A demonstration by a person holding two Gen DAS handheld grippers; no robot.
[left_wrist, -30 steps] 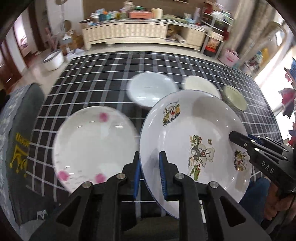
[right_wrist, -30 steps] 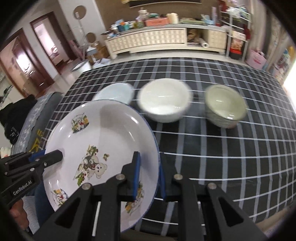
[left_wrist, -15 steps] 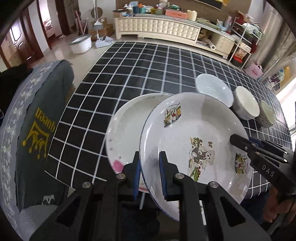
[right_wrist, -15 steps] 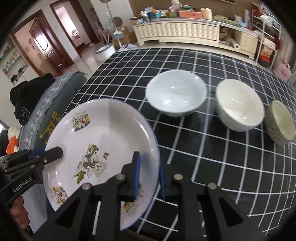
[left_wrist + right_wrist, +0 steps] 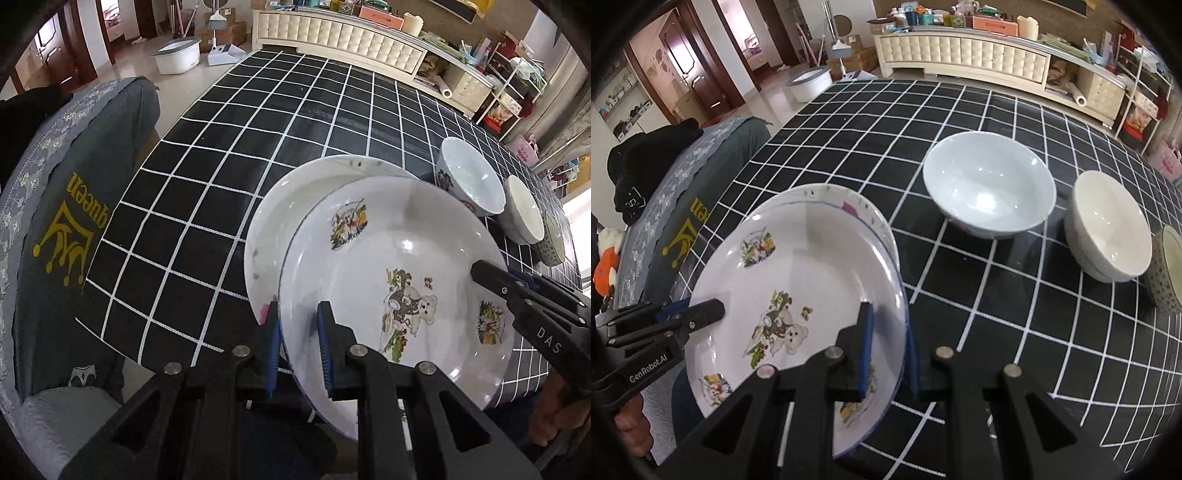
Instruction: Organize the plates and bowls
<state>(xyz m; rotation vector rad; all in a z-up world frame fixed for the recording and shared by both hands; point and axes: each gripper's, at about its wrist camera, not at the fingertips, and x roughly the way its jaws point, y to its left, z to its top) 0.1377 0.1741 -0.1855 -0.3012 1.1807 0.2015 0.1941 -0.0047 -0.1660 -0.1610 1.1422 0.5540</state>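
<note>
Bear plate point(image 5: 399, 266) now over pink-flowered plate point(image 5: 273, 221), bowls point(image 5: 988, 192) beyond.

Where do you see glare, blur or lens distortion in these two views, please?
Left wrist: sharp; small glare spots on the bear plate, blown-out window at the right edge, tablecloth grid bowed by the fisheye. Right wrist: sharp; soft highlights in the big bowl, grid lines curving outward, dark vignette in the corners.

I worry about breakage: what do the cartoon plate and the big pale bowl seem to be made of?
The cartoon plate looks like glazed ceramic or enamelled metal: glossy white, sharp highlights, thin blue rim; the look leaves it open. The big pale bowl seems glazed porcelain: smooth bluish-white, bright reflections. Both grippers hold the plate's rim.
</note>
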